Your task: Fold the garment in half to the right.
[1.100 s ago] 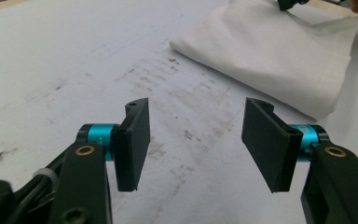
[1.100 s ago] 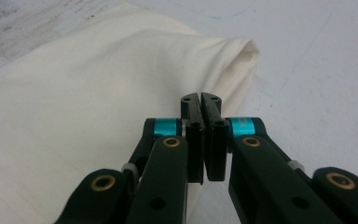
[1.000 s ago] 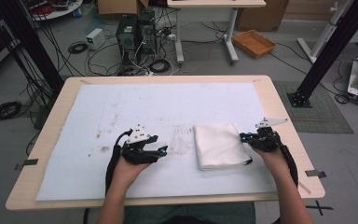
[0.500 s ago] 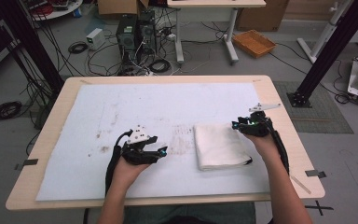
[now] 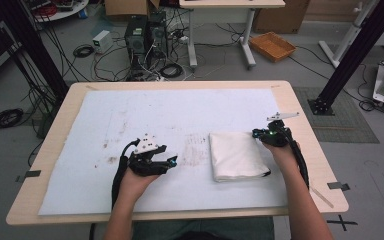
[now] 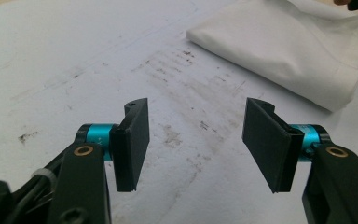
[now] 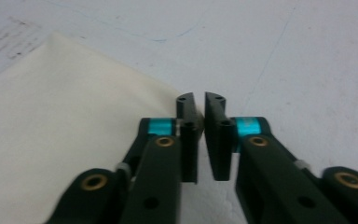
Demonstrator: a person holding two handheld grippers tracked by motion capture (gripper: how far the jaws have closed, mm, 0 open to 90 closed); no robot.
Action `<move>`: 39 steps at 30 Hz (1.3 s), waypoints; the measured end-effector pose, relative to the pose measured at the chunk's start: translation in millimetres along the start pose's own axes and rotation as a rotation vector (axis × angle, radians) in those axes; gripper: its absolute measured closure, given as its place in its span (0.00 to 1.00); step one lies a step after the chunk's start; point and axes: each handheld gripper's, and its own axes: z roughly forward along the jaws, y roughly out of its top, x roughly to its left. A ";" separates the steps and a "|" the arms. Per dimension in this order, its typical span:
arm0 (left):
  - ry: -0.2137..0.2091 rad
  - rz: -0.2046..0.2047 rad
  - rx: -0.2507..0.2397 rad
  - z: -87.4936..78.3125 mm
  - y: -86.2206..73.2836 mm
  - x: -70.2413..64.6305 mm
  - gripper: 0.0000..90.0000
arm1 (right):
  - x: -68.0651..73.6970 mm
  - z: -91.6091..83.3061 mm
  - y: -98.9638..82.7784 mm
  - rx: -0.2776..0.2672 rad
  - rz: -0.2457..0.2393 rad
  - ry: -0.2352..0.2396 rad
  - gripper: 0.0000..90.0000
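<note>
Nearest the desk's (image 5: 300, 107) front edge, the person's forearms come in from below. The left gripper (image 5: 172, 161) rests on the white sheet (image 5: 145, 110) left of the middle, jaws pointing toward the folded cloth (image 5: 236, 156); in the left gripper view its jaws (image 6: 196, 144) stand wide apart over stained paper with nothing between them, and the folded cloth (image 6: 279, 46) lies well ahead of them. The cloth sits on the sheet toward the desk's right half, closer to the front edge than the back. The right gripper (image 5: 256, 133) is at the cloth's far right corner, near the desk's right edge. In the right gripper view its jaws (image 7: 203, 107) have just been closing and stand narrow, a thin slit left; nothing seems to be between them, though the blur makes that hard to tell. The cloth's (image 7: 65, 121) corner lies just beside their tips.
</note>
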 end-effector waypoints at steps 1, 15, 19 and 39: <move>0.003 -0.004 0.000 0.0 -0.3 0.5 0.46 | 2.8 -5.9 -1.6 -0.018 0.007 -0.009 0.71; 0.031 -0.022 -0.016 -10.4 -2.4 8.5 0.43 | 55.8 -71.3 -73.3 -0.034 -0.066 0.061 0.84; 0.035 -0.024 -0.023 -11.5 -2.2 7.6 0.43 | 55.2 -70.2 -87.7 -0.041 -0.061 0.039 0.99; 0.020 -0.031 -0.015 -11.4 -2.8 9.0 0.41 | 43.2 -86.2 -77.8 -0.157 -0.030 -0.009 0.51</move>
